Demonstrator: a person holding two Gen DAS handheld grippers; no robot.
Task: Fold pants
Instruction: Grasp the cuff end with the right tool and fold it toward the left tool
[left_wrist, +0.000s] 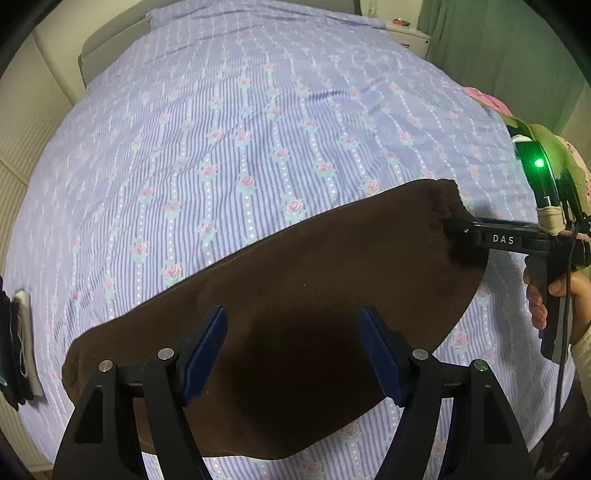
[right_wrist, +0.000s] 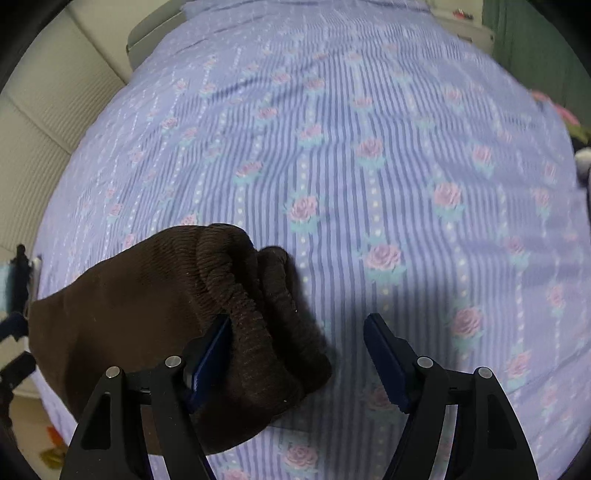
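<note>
Dark brown pants (left_wrist: 295, 302) lie in a long band across the near part of the bed. My left gripper (left_wrist: 293, 354) is open and hovers over the middle of the pants, holding nothing. My right gripper (right_wrist: 297, 358) is open at the pants' right end; in the left wrist view it (left_wrist: 452, 230) reaches in from the right. The ribbed elastic waistband (right_wrist: 236, 280) is bunched up between its jaws, against the left finger (right_wrist: 208, 354). The right finger (right_wrist: 384, 354) stands apart over bare sheet.
The bed is covered by a lilac striped sheet with pink roses (left_wrist: 258, 129). Dark and white clothes (left_wrist: 18, 347) lie at the left edge. Pink and green fabric (left_wrist: 495, 107) sits at the right edge. A white nightstand (left_wrist: 410, 37) and green curtain (left_wrist: 498, 44) stand behind.
</note>
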